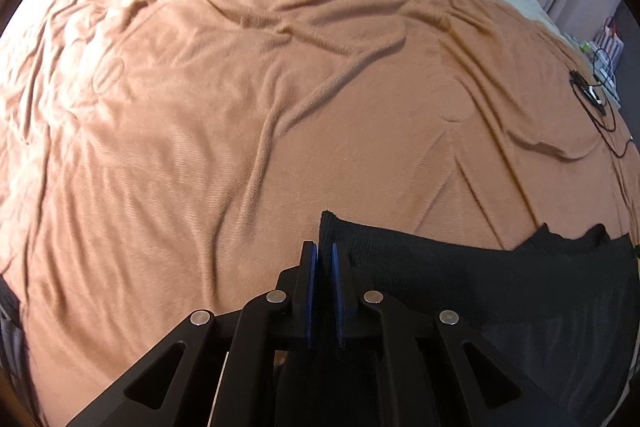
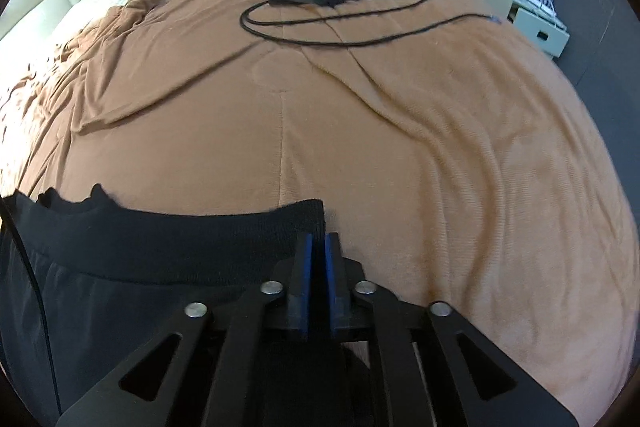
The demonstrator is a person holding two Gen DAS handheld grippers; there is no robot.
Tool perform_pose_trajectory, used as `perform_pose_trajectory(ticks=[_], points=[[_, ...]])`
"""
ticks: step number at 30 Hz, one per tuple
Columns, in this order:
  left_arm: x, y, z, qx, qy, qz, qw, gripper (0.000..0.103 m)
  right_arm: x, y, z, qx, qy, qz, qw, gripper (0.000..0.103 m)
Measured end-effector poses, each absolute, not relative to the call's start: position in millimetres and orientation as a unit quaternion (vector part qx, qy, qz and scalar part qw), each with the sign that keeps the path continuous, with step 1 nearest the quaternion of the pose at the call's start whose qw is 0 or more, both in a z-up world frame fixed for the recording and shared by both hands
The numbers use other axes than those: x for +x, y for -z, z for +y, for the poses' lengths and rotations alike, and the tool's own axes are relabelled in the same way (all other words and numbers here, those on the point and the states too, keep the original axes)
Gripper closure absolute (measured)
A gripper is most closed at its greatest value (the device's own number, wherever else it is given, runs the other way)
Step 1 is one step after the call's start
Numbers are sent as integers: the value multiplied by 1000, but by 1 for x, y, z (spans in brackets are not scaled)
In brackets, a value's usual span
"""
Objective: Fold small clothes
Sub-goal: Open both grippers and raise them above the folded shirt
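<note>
Two tongs (image 1: 324, 255) (image 2: 316, 247), one black garment (image 1: 460, 267)

Left tool (image 1: 324, 259) in matte black plastic, 2 blue-faced pads (image 1: 311, 291), 4 round silver screws (image 1: 201, 317), angled linkage arms with triangular cut-outs, right tool (image 2: 316, 251) alike, same blue pads (image 2: 329, 287), 4 silver screws (image 2: 196, 309)
</note>
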State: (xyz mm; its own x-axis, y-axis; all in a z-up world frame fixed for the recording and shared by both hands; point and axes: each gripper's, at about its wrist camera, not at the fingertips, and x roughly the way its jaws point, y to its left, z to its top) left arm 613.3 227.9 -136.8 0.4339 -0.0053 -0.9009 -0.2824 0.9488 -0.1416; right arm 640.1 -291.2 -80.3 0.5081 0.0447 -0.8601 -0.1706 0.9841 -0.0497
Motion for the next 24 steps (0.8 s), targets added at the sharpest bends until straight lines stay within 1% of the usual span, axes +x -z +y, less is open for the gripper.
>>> perform_pose_trajectory(ticks=[1,2,3,4,5,6,8,9,10,12,13,15,17,21,24], points=[[609,133,229,-140,-81,525,836,90,636,75,-290,-66,-63,491,866,50],[604,129,229,-144,-80,523,836,83,632,70,-289,-68,-63,486,869,39],[602,125,228,-146,-80,520,838,72,625,61,-289,-74,-63,476,874,30],[596,119,229,-147,-81,516,840,66,620,56,-287,-80,-63,472,876,29],[590,112,230,-148,-83,509,844,52,616,50,-284,-86,-67,472,875,29],[584,105,229,-148,-84,503,847,42,609,45,-282,-85,-75,476,872,29],[570,91,229,-151,-84,490,854,35,594,35,-277,-87,-82,474,872,27],[564,84,229,-152,-82,487,856,32,585,28,-277,-91,-85,470,874,23],[557,77,229,-153,-81,484,858,31,577,22,-276,-92,-87,468,875,21],[540,63,229,-152,-81,475,863,23,560,11,-279,-86,-93,467,875,20],[531,57,230,-154,-82,470,865,22,554,6,-280,-81,-94,469,874,18],[513,45,231,-161,-79,460,869,17,541,-2,-286,-67,-93,475,872,17],[495,36,233,-169,-81,454,871,15,529,-12,-295,-58,-89,479,871,17],[464,24,230,-184,-82,443,874,14,499,-33,-302,-48,-97,477,872,12],[441,22,222,-193,-77,438,875,14,479,-44,-308,-40,-99,474,874,11]])
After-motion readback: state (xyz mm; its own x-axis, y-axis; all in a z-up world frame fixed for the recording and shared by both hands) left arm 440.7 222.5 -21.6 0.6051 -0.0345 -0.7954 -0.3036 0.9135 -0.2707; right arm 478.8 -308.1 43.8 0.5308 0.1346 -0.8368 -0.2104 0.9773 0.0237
